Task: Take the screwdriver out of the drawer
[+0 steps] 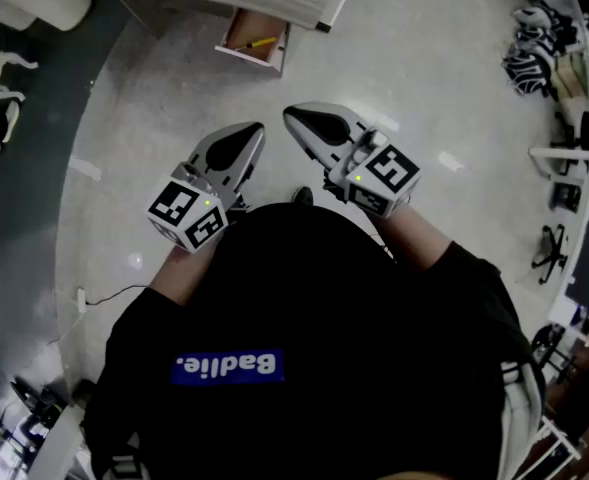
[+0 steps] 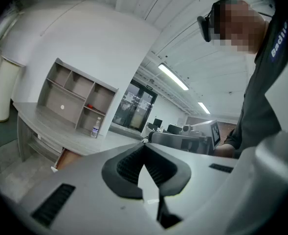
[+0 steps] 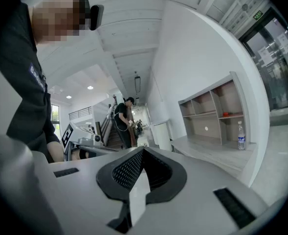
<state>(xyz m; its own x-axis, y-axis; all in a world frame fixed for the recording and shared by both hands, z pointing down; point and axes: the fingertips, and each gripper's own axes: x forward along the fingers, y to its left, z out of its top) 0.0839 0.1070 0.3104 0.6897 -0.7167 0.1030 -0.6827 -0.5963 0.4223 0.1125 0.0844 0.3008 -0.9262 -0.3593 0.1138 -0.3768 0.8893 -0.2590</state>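
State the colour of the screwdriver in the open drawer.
Yellow; the screwdriver shows best in the head view.

I hold left hand-held gripper (image 1: 255, 130) and right hand-held gripper (image 1: 290, 115) side by side before torso, tips converging, apart. Both jaw pairs closed tip to tip, nothing between. Elbows bent.

Head view: above the person, facing steeply down; open brown wooden drawer (image 1: 253, 40) far off at top edge.
Left gripper view: low, angled up along its jaws; same drawer (image 2: 66, 159) distant.
Right gripper view: likewise low, angled up.
Both gripper views share the grey open-fronted shelf unit (image 2: 77, 99) (image 3: 214, 112) and the clear plastic bottle (image 2: 95, 128) (image 3: 240, 136).
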